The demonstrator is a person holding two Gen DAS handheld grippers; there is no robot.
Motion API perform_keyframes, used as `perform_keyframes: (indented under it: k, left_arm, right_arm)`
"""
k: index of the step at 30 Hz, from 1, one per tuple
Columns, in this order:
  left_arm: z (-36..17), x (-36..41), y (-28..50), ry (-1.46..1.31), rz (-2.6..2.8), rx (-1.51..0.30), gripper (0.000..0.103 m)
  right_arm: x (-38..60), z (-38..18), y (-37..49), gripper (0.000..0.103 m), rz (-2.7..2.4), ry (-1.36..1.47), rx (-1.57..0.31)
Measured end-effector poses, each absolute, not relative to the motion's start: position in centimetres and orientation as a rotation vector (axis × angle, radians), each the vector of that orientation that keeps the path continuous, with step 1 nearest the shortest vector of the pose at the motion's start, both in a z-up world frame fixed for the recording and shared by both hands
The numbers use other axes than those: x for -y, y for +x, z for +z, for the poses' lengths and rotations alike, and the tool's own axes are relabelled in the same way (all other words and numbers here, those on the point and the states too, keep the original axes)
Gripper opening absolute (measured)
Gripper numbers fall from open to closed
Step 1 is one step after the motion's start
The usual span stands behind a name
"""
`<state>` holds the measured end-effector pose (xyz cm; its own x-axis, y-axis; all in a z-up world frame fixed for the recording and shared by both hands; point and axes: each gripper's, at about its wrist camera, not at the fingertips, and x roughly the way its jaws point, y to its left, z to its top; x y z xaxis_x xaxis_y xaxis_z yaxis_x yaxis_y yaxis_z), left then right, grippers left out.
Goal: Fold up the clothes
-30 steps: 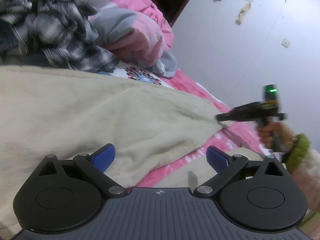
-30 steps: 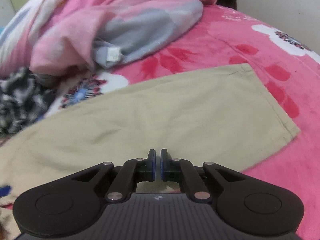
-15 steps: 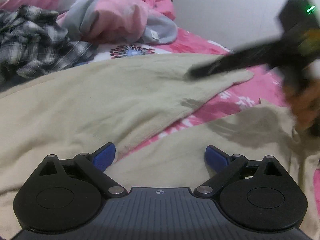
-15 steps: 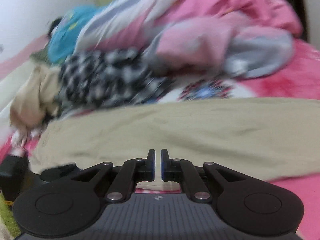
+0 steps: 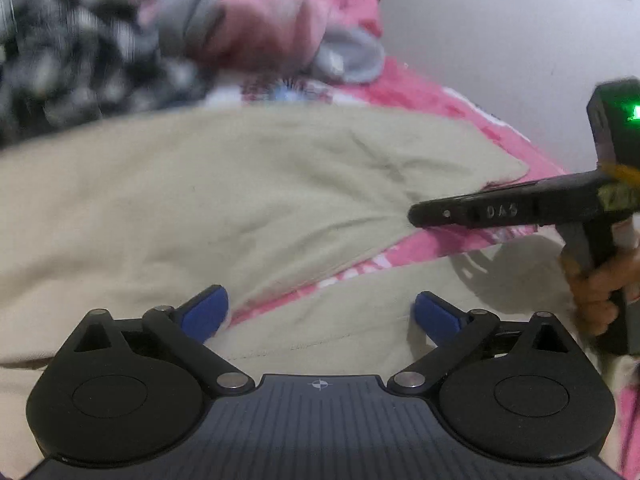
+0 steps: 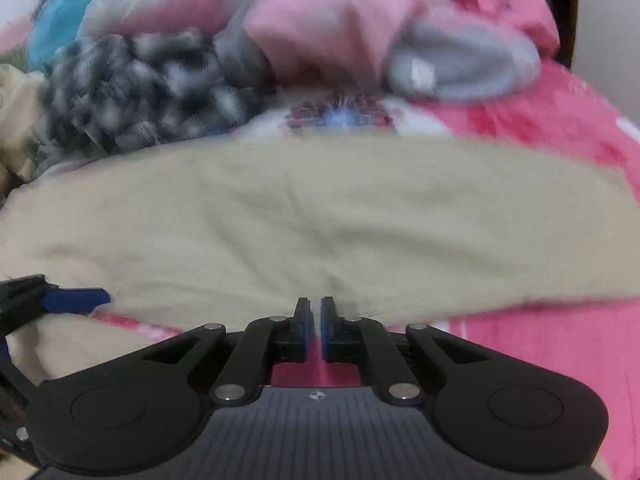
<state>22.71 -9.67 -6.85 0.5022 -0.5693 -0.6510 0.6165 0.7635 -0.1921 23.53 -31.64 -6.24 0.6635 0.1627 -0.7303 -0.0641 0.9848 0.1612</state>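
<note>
right gripper (image 6: 315, 322) swung left over beige trousers (image 5: 224, 200) | jaws together, empty | left gripper (image 5: 320, 312) spread | laundry blurred

Soft, even indoor light falls on the bed, with motion blur smearing the heap of clothes (image 5: 120, 40) at its far edge in both wrist views. The right tongs (image 5: 412, 214) cast a soft shadow on the beige trousers (image 5: 200, 200). Fisheye bending curves the frame edges; corners darken.
</note>
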Motion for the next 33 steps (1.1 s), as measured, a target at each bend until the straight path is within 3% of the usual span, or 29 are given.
perform_keyframes:
  k: [4,5,6,7,8,16,24,27,33]
  left_arm:
    - [-3.4,8.0,19.7,0.05,-0.713,-0.702,0.101]
    - [-2.5,7.4,18.8,0.04,-0.705,-0.68,0.102]
    - [-1.7,6.8,17.9,0.03,-0.696,-0.659,0.102]
    - [-1.0,6.1,16.7,0.009,-0.692,-0.647,0.102]
    - [-0.4,5.4,15.5,-0.012,-0.687,-0.634,0.102]
    - [0.4,1.0,6.5,-0.129,-0.637,-0.622,0.103]
    - [-1.0,-2.5,0.1,-0.187,-0.46,-0.647,0.103]
    - [-1.5,-3.4,-1.0,-0.179,-0.369,-0.67,0.103]
    - [-2.6,-5.6,-2.1,-0.218,-0.262,-0.683,0.103]
  right_arm:
    - [32.2,-2.4,19.8,0.005,0.131,0.239,-0.753]
    - [32.1,-1.2,18.0,0.011,0.146,0.254,-0.714]
    - [32.0,-0.3,16.2,0.018,0.15,0.26,-0.678]
    - [31.9,0.6,14.4,0.04,0.151,0.262,-0.643]
    - [31.7,1.3,12.6,0.048,0.144,0.254,-0.611]
    - [29.7,2.1,0.1,0.064,0.153,0.263,-0.526]
    - [25.9,1.5,-4.4,0.082,0.188,0.232,-0.549]
    - [24.3,1.4,-5.3,0.101,0.196,0.215,-0.541]
    - [21.6,0.9,-6.4,0.103,0.166,0.164,-0.542]
